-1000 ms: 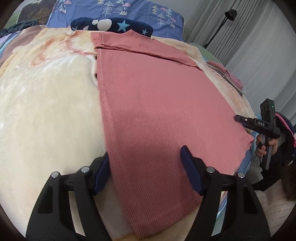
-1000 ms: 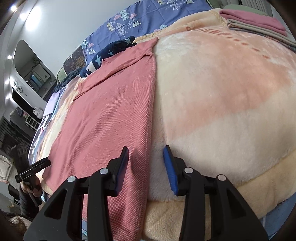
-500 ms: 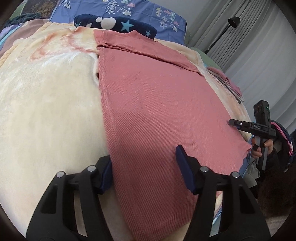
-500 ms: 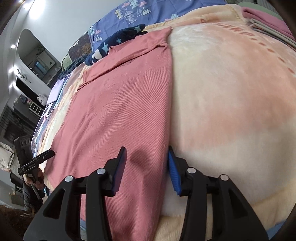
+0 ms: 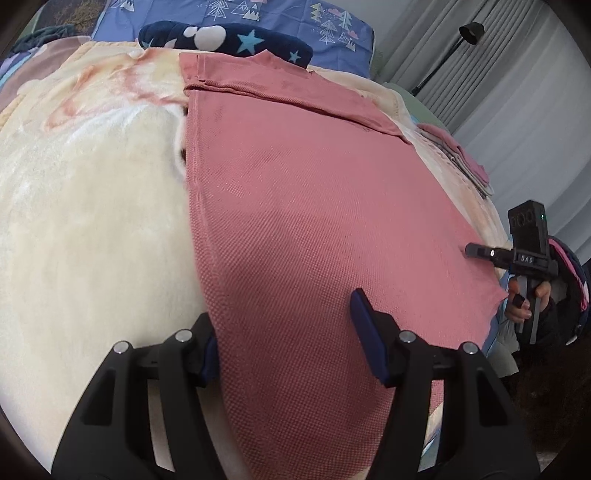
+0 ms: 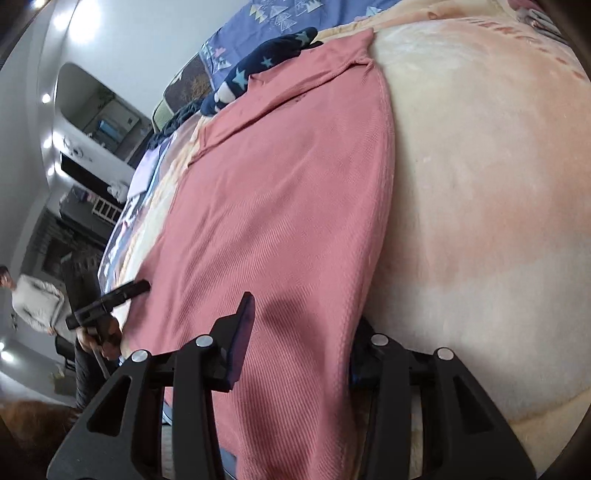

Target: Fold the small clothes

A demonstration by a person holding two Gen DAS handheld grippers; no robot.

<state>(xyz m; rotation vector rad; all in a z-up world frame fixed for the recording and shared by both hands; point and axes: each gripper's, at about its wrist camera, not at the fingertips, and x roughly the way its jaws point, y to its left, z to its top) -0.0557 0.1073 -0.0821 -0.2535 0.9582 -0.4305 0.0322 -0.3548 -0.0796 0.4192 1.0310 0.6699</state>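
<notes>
Pink garment spread flat on a bed, a pair of tongs at each of its near corners.

A cream fleece blanket [image 5: 85,221] covers the bed, with a blue tree-print pillow [image 5: 280,22] and a navy star cushion [image 5: 229,37] at its head, grey curtains [image 5: 517,92] and a floor lamp [image 5: 469,29] beyond. The pink garment [image 5: 314,206] lies across the blanket; folded clothes [image 5: 465,162] sit near the bed's far edge. The left tongs [image 5: 284,339] tilt downward, released, having just narrowed, one pad at the garment's side hem and one on the cloth. The right tongs [image 6: 299,332] straddle the opposite hem, released too, the far pad tucked under the edge.
</notes>
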